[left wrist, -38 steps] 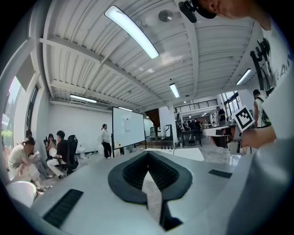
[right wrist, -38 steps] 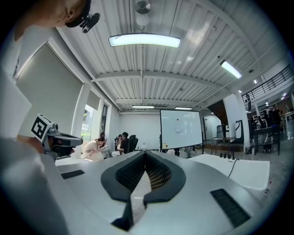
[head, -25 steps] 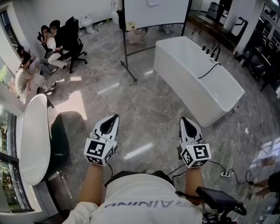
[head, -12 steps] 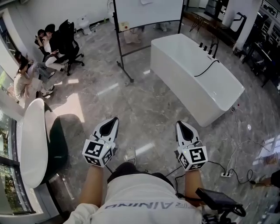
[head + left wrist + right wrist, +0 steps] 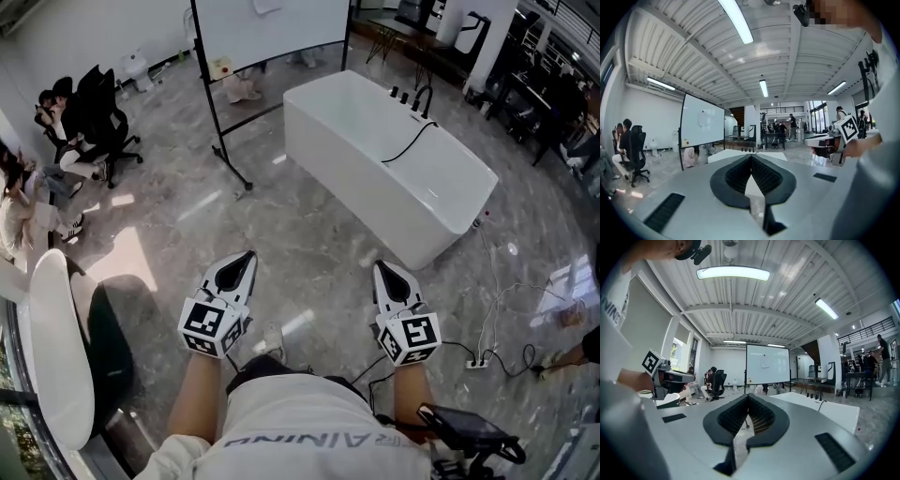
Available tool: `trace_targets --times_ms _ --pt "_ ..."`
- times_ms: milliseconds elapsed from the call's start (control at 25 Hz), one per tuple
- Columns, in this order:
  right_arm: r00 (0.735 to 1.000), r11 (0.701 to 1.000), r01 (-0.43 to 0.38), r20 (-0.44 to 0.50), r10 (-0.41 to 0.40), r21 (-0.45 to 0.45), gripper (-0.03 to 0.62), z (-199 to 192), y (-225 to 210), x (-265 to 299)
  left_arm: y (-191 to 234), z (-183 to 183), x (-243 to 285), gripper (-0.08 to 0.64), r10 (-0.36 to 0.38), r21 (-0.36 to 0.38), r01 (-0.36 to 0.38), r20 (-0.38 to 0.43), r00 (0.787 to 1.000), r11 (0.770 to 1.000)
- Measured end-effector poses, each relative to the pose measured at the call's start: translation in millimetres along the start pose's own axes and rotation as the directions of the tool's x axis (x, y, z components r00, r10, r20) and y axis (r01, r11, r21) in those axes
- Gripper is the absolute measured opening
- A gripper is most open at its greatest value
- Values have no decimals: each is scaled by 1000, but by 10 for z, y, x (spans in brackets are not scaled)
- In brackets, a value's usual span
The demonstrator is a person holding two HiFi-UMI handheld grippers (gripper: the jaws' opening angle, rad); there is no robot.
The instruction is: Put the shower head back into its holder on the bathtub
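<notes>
Left tool [image 5: 246,255] and right tool [image 5: 382,267] each have their jaws together on nothing, side by side above the marble floor [image 5: 309,234]. Far right stands the white bathtub [image 5: 352,173]. A black shower hose [image 5: 409,146] trails from its taps [image 5: 413,96] into the tub; the shower head is too small to make out.

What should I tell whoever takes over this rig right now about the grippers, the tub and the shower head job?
Left hand-held gripper: jaws together, nothing between them.
Right hand-held gripper: jaws together, nothing between them.
Both are held out over the marble floor, short of the white bathtub ahead and to the right.
A black hose trails from the dark fittings on the tub's far rim across its top. The shower head is too small to make out.
Done: nothing on the task yet.
Left: reach the tub, find the shower head at the hose's end, grip it and seat it in its holder.
</notes>
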State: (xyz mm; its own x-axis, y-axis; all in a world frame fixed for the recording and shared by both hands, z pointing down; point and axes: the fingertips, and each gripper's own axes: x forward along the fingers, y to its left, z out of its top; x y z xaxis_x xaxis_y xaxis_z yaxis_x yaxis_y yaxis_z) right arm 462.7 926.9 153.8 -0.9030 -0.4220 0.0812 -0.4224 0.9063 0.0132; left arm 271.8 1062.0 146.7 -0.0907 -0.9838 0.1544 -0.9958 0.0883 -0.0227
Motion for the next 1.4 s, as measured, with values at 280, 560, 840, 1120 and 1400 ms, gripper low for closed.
trace_targets --times_ms 280,560,840,1120,1400 --pt "999 1000 29 -28 -30 -12 12 102 -108 758 615 85 570 18 -37 -2 37 -12 999 999" --pt "996 997 69 -62 -70 -30 12 188 -66 1673 1475 92 1060 18 -72 12 73 -9 997 997" --pt "993 994 96 -68 -100 -58 12 229 26 2354 2230 0 1404 18 -83 25 83 -6 997 996" --pt "989 991 115 -83 -120 -61 12 186 -26 2631 2352 -104 1656 18 -124 1 124 -21 992 992" --pt "987 989 142 -70 -144 -26 12 116 -474 2959 2365 -57 2198 18 -153 20 153 -33 988 988"
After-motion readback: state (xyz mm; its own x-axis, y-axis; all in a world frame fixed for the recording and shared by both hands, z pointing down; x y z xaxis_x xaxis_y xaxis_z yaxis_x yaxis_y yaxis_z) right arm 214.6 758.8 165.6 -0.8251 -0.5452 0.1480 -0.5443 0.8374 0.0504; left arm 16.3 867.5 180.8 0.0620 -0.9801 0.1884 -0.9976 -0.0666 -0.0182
